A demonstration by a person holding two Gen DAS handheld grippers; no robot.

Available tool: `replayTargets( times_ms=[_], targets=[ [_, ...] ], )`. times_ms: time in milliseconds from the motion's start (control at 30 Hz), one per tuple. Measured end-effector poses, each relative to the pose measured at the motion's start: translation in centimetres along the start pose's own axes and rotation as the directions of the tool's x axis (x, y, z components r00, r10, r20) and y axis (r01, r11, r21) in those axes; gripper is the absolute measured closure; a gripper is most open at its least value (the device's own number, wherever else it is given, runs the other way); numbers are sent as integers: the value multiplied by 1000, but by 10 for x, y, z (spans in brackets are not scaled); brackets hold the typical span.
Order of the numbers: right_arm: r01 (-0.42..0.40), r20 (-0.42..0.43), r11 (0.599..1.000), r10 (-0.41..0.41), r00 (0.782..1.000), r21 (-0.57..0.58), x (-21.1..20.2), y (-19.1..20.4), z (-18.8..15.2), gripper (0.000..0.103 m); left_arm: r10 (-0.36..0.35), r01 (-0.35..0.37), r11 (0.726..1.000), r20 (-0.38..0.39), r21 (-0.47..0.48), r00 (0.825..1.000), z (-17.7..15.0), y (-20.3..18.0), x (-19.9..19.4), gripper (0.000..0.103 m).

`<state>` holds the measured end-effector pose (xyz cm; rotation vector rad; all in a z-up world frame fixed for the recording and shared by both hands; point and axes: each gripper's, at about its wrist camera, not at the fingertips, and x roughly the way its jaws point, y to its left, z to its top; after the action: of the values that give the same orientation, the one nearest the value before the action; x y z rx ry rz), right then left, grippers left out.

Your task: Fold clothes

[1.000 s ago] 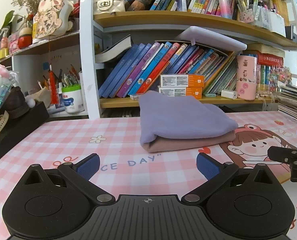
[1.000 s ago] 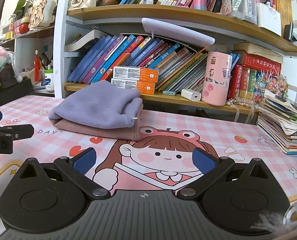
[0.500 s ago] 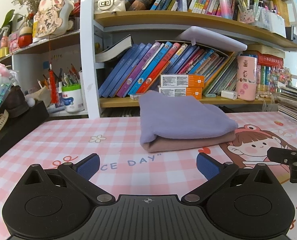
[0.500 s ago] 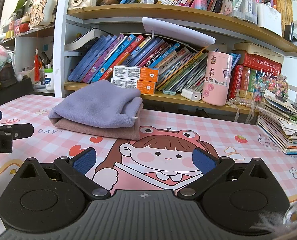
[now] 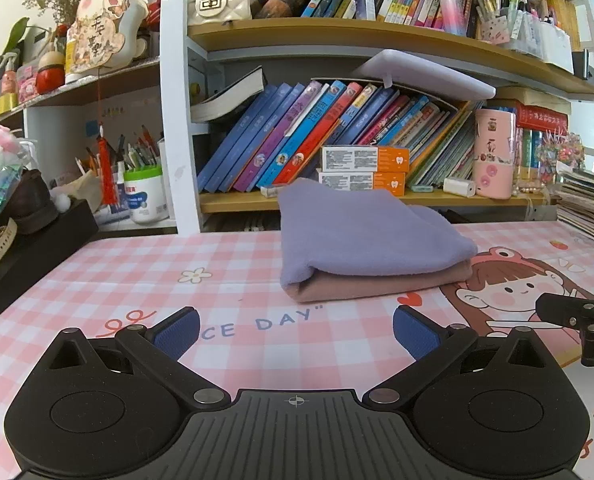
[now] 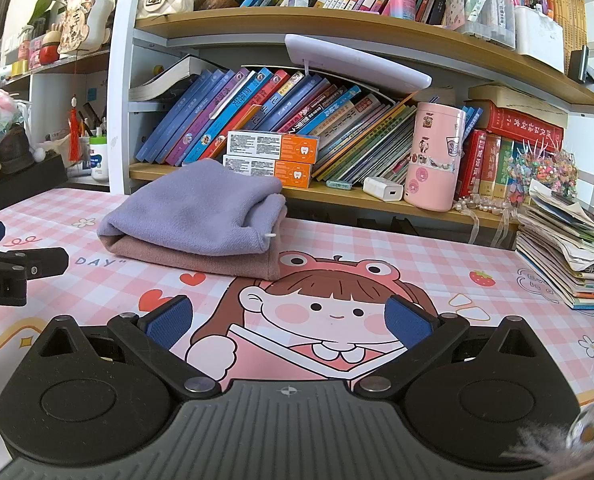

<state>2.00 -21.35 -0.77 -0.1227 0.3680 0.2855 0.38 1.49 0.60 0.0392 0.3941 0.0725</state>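
Observation:
Two folded cloths lie stacked on the pink checked desk mat (image 5: pixel 225 280): a lavender one (image 5: pixel 361 232) (image 6: pixel 193 212) on top of a dusty pink one (image 5: pixel 377 284) (image 6: pixel 201 260). My left gripper (image 5: pixel 295 330) hovers low over the mat in front of the stack, open and empty. Further right, over the cartoon girl print (image 6: pixel 321 308), my right gripper (image 6: pixel 287 320) is open too, holding nothing. Each gripper's tip shows at the edge of the other's view: the right one (image 5: pixel 577 316) and the left one (image 6: pixel 13 272).
A bookshelf (image 5: pixel 337 200) full of leaning books, two orange boxes (image 6: pixel 273 156) and a pink canister (image 6: pixel 433 156) backs the desk. A stack of magazines (image 6: pixel 569 252) sits at the right edge. A black box (image 5: pixel 25 248) with clutter stands at the left.

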Motion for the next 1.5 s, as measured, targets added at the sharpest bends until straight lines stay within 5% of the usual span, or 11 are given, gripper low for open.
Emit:
replayTargets(
  times_ms=[1500],
  targets=[
    [1,-1,1000,-1,1000,-5,1,0,0,0,11,-11,1000,-3,13,1000,0,-2,1,0]
  ],
)
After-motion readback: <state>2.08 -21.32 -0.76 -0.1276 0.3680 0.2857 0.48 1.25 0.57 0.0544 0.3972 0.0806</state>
